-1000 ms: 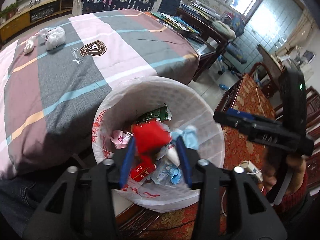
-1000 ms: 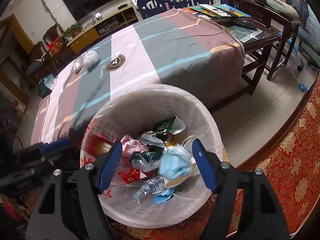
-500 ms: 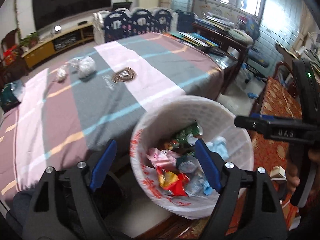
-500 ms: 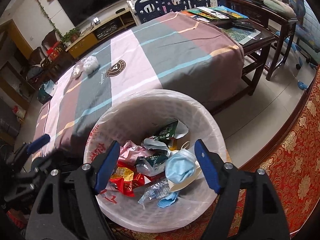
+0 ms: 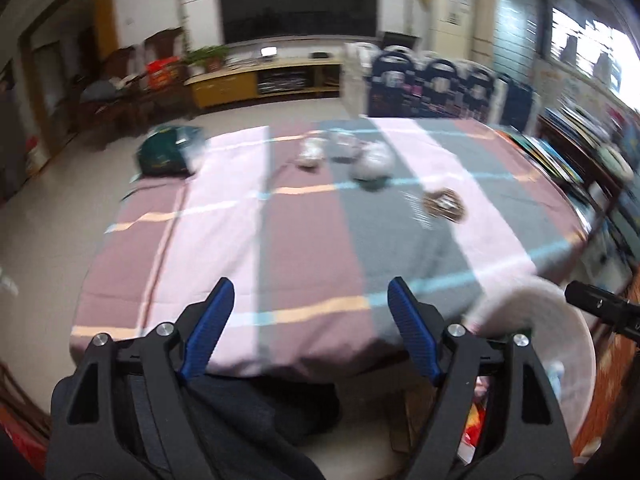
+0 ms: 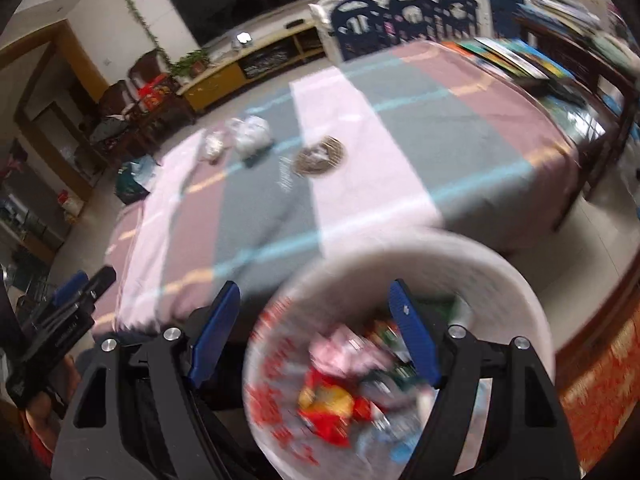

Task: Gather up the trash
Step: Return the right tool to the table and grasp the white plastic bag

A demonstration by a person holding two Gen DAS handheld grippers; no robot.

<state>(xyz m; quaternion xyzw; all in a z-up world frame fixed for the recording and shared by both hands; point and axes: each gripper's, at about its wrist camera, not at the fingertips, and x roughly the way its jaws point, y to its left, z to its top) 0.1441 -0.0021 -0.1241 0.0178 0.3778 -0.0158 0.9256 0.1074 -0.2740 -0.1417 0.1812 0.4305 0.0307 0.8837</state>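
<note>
My left gripper (image 5: 310,282) hangs over the near edge of the striped tablecloth (image 5: 312,232). Its jaws stand wide and are closing, with nothing between them. Far across the cloth lie crumpled white wads (image 5: 372,164), also seen small as white wads (image 6: 252,136) in the right wrist view. The white lined trash bin (image 6: 460,248) sits low right, its rim (image 5: 560,320) at the left view's edge. My right gripper (image 6: 314,284) stands open and empty above the bin's near-left rim. Inside lie a red and yellow wrapper (image 6: 332,396) and other blurred litter.
A dark green bag (image 5: 166,152) lies on the floor past the table's far left corner. Blue and white chairs (image 5: 440,88) stand behind the table, and books (image 6: 516,60) lie at its right. A red patterned seat (image 6: 600,380) is beside the bin. Dark trousers (image 5: 248,412) show below the left gripper.
The left gripper let the red wrapper go into the bin, opened wide, and swung left from the bin toward the table. The right gripper shifted a little left over the bin.
</note>
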